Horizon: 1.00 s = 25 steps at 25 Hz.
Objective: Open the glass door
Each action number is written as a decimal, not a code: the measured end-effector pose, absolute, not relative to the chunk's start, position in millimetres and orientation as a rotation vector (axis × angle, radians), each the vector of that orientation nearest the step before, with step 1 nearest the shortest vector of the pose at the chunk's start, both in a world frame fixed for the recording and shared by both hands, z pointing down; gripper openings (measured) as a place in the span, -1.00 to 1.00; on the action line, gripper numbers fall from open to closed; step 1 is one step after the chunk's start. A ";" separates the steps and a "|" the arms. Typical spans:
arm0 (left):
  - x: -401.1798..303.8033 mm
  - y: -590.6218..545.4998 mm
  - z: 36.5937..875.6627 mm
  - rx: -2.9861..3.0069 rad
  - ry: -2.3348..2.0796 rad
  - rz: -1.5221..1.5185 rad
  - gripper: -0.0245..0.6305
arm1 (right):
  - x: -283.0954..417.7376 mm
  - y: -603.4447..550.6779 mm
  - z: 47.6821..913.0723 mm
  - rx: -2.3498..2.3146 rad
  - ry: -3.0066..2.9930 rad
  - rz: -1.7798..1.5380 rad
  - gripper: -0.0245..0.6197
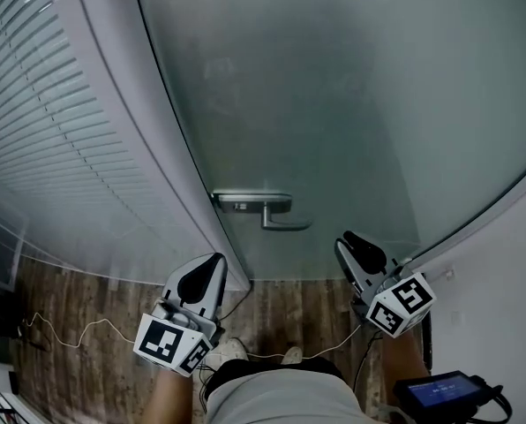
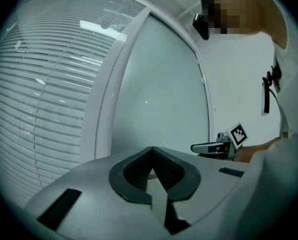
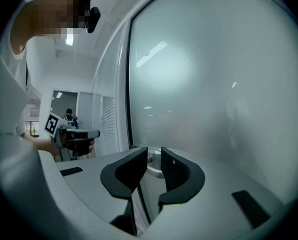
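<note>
While the right claw (image 1: 351, 242) stands narrowly parted and empty, lower right of the lever handle (image 1: 276, 212) at mid-frame on the glass door (image 1: 351, 95), it should widen, straddle the lever squarely, then clamp; the left claw (image 1: 212, 265) is closed, empty.

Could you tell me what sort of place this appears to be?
Probably an office interior: a frosted glass door with a metal lever handle, slatted blinds on the partition beside it, and a wood-look floor.
</note>
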<state>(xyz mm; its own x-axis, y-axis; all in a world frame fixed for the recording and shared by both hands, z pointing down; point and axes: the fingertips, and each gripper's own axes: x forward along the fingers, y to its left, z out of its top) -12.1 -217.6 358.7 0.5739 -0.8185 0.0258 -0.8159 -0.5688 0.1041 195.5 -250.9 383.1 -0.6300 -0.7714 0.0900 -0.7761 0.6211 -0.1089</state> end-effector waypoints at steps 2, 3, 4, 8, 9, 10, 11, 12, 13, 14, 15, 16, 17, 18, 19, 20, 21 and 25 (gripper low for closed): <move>-12.6 -219.5 358.4 2.700 -1.386 -0.032 -0.93 | 190.4 -258.0 389.6 1.319 -2.771 0.223 -0.69; -13.1 -220.6 358.9 2.700 -1.378 -0.033 -0.93 | 188.0 -261.7 393.5 1.310 -2.755 0.228 -0.66; -13.9 -221.7 360.1 2.700 -1.370 -0.032 -0.93 | 185.4 -265.8 398.0 1.299 -2.741 0.234 -0.62; -16.2 -222.0 361.5 2.694 -1.358 -0.017 -0.93 | 175.6 -280.6 414.8 1.251 -2.695 0.250 -0.44; -14.6 -219.3 360.5 2.692 -1.355 -0.016 -0.93 | 175.7 -282.1 418.5 1.243 -2.683 0.254 -0.43; -12.7 -216.1 359.9 2.689 -1.351 -0.015 -0.93 | 176.5 -283.4 423.0 1.236 -2.671 0.260 -0.41; -11.3 -213.4 360.3 2.685 -1.348 -0.014 -0.93 | 177.0 -285.4 428.7 1.229 -2.658 0.268 -0.38; -11.2 -211.9 361.8 2.680 -1.346 -0.011 -0.93 | 176.7 -288.7 436.1 1.223 -2.644 0.277 -0.34; -12.4 -211.9 364.6 2.674 -1.347 -0.009 -0.93 | 175.7 -293.2 444.9 1.217 -2.630 0.286 -0.31; -14.6 -212.9 367.9 2.668 -1.349 -0.006 -0.93 | 174.2 -297.9 454.3 1.211 -2.618 0.294 -0.27; -16.5 -213.4 370.6 2.662 -1.354 -0.003 -0.93 | 173.3 -301.2 462.5 1.201 -2.609 0.301 -0.26; -16.8 -211.8 371.5 2.658 -1.360 0.000 -0.93 | 173.8 -301.4 467.9 1.190 -2.606 0.307 -0.26; -14.4 -207.0 370.5 2.654 -1.366 0.002 -0.93 | 176.9 -297.7 470.1 1.181 -2.607 0.309 -0.26; -10.0 -199.6 368.6 2.652 -1.371 0.004 -0.93 | 182.1 -291.2 469.9 1.178 -2.610 0.308 -0.26; -5.5 -192.3 367.5 2.648 -1.375 0.006 -0.93 | 187.3 -284.6 469.5 1.178 -2.613 0.307 -0.26; -3.5 -188.2 368.9 2.644 -1.378 0.010 -0.93 | 189.7 -281.2 470.9 1.178 -2.616 0.309 -0.26; -5.6 -189.1 373.4 2.637 -1.380 0.015 -0.93 | 187.2 -282.9 475.2 1.174 -2.617 0.313 -0.26; -33.5 -218.4 401.9 2.609 -1.388 0.028 -0.93 | 156.6 -314.8 503.3 1.151 -2.621 0.320 -0.26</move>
<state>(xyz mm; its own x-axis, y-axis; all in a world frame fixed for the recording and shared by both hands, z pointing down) -33.5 -218.4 401.9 0.5624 -0.8204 0.1036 -0.8239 -0.5453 0.1543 156.6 -314.8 503.3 -0.6522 -0.6864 0.3218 -0.7436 0.6618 -0.0954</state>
